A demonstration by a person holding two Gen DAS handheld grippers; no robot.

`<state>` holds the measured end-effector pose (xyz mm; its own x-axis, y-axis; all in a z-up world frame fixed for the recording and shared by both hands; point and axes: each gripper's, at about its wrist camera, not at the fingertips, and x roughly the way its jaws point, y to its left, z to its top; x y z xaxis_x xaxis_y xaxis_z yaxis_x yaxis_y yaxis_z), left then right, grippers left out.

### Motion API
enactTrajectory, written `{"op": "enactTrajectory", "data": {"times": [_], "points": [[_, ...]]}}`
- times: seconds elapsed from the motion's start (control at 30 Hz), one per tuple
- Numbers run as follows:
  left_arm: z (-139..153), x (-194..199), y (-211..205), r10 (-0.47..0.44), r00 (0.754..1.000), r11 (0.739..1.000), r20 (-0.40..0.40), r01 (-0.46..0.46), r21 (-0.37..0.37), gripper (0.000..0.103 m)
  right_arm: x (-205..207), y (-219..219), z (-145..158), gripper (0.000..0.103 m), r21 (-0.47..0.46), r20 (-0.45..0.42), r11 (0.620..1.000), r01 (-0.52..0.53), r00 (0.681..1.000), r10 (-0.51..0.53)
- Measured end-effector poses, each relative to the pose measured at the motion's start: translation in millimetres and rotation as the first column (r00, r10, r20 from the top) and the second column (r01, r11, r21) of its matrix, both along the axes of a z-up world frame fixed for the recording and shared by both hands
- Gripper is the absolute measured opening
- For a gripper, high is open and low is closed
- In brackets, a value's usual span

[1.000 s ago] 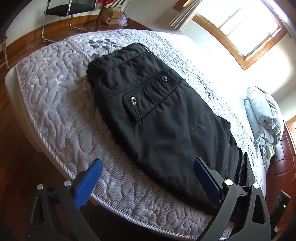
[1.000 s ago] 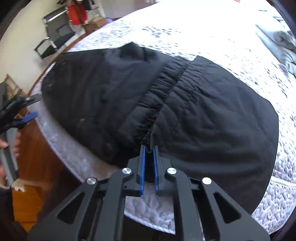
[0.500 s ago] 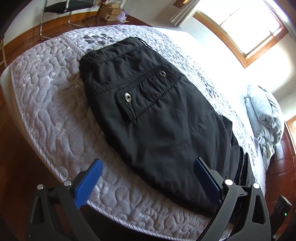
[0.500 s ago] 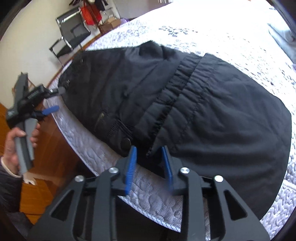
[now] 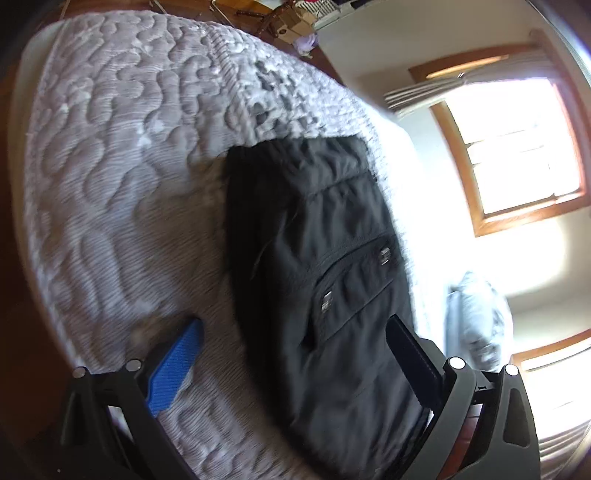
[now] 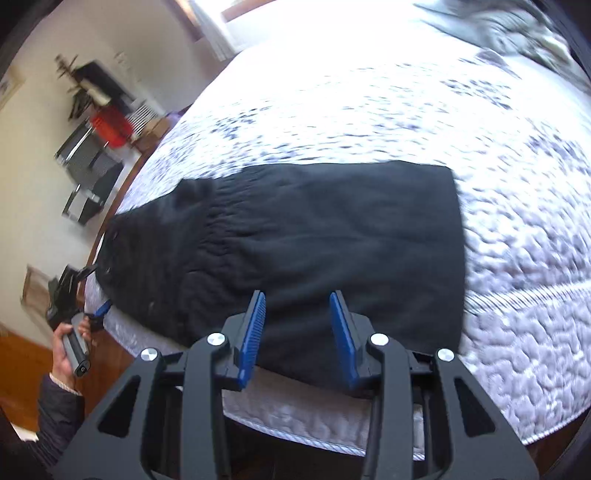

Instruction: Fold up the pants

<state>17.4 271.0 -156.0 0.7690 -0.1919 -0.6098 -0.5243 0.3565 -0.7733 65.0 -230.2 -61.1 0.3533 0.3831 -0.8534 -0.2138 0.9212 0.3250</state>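
Black pants point(image 6: 314, 236) lie folded and flat on the quilted mattress point(image 6: 517, 332), close to its near edge. My right gripper point(image 6: 298, 326) hovers over that near edge of the pants. Its jaws are opening, and nothing is pinched between the blue pads point(image 6: 253, 332). In the left wrist view the pants point(image 5: 325, 258) show a flapped pocket with two snaps. My left gripper point(image 5: 295, 354) is open wide above them, one finger over the mattress point(image 5: 122, 166) and the other over the cloth. A hand point(image 6: 64, 350) holds the left gripper point(image 6: 94, 290) at the pants' far left end.
Grey bedding point(image 6: 517, 29) lies bunched at the head of the bed. A black chair point(image 6: 88, 177) and red items stand by the wall. Wooden floor point(image 6: 22, 369) borders the bed. A bright window point(image 5: 517, 147) faces the left gripper.
The right gripper let go of the pants' edge, its jaws spread, and it slid right along the near edge. The left gripper rolled and moved in over the pocket end.
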Motion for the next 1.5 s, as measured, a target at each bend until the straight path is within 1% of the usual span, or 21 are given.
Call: {"op": "enactTrajectory", "data": {"times": [0.13,0.2,0.27,0.33,0.37,0.4,0.43,0.47,0.53,0.57,0.63,0.73,0.77,0.87,0.97,1.13,1.23,1.3,1.4,1.5], "points": [[-8.1,4.8,9.8,0.012,0.998,0.998,0.054,-0.008,-0.067,0.099,-1.0,-13.5,-4.9,0.039,-0.021,-0.001,0.999,0.034,0.999,-0.034],[-12.2,8.3,12.2,0.019,0.998,0.996,0.065,-0.014,-0.083,0.099,-1.2,-14.1,-7.0,0.042,-0.028,-0.002,0.999,0.039,0.999,-0.039],[-12.8,12.2,12.6,0.021,0.998,0.996,0.063,-0.016,-0.085,0.094,-2.8,-12.9,-8.1,0.043,-0.029,-0.004,0.999,0.034,0.999,-0.034],[-11.7,21.0,14.2,0.008,1.000,0.997,0.030,-0.006,-0.071,0.074,-2.8,-7.0,-9.3,0.043,-0.037,-0.002,0.999,0.020,1.000,-0.020],[-13.0,25.1,15.1,0.002,1.000,0.998,0.014,-0.001,-0.069,0.068,-2.7,-3.8,-9.9,0.044,-0.047,0.001,0.999,0.009,1.000,-0.009],[-15.7,30.4,17.9,0.000,1.000,0.997,0.004,0.001,-0.072,0.056,-2.8,-0.1,-10.8,0.045,-0.061,0.003,0.998,-0.002,1.000,0.002],[-18.6,33.6,18.8,0.002,1.000,0.997,-0.018,-0.003,-0.075,0.047,-3.2,2.9,-11.5,0.045,-0.072,0.003,0.997,-0.011,1.000,0.011],[-20.3,35.9,19.4,0.002,1.000,0.997,-0.030,-0.004,-0.077,0.046,-3.5,6.1,-12.6,0.045,-0.083,0.003,0.996,-0.021,1.000,0.021],[-23.3,38.6,18.9,0.001,1.000,0.995,-0.023,-0.004,-0.095,0.038,-3.9,9.6,-14.0,0.046,-0.092,0.000,0.995,-0.034,0.999,0.034],[-23.8,39.9,18.6,0.001,1.000,0.995,-0.024,-0.003,-0.098,0.036,-3.9,10.6,-14.8,0.047,-0.095,-0.002,0.995,-0.038,0.999,0.038],[-23.4,41.9,16.8,-0.001,1.000,0.995,-0.018,0.000,-0.101,0.026,-3.6,11.0,-16.2,0.048,-0.099,-0.007,0.994,-0.037,0.999,0.037],[-15.8,43.9,12.9,0.001,1.000,0.996,0.008,-0.001,-0.093,0.017,-2.9,8.9,-16.3,0.048,-0.102,-0.008,0.994,-0.027,1.000,0.026],[-12.6,49.6,10.2,0.004,1.000,0.996,0.016,-0.002,-0.092,0.017,-3.2,8.0,-16.2,0.050,-0.100,-0.008,0.995,-0.025,1.000,0.025],[-1.3,50.4,7.3,0.011,0.998,0.995,0.064,-0.005,-0.097,0.015,-2.6,5.2,-13.7,0.051,-0.105,-0.001,0.994,-0.017,1.000,0.017],[17.7,53.4,1.1,-0.006,0.990,0.996,0.140,0.018,-0.084,0.015,-1.9,1.3,-11.1,0.051,-0.102,0.003,0.995,-0.002,1.000,0.003],[58.4,64.4,-19.0,-0.068,0.975,0.998,0.213,0.070,-0.003,0.015,-0.7,-5.4,-8.5,0.052,-0.088,0.009,0.996,0.021,1.000,-0.020],[86.5,72.4,-38.4,-0.129,0.960,0.991,0.249,0.115,0.071,0.016,-1.4,-8.5,-8.3,0.052,-0.086,0.010,0.996,0.027,1.000,-0.026],[106.5,80.6,-53.4,-0.184,0.947,0.979,0.263,0.153,0.133,0.016,-2.0,-10.9,-8.8,0.052,-0.084,0.009,0.996,0.031,0.999,-0.031],[132.7,88.8,-82.8,-0.274,0.922,0.951,0.275,0.216,0.222,0.018,-2.5,-16.8,-10.3,0.052,-0.074,0.007,0.996,0.045,0.999,-0.044],[151.5,95.7,-116.2,-0.368,0.887,0.912,0.278,0.287,0.293,0.018,-3.3,-24.0,-11.8,0.052,-0.064,0.005,0.996,0.062,0.998,-0.062]]}}
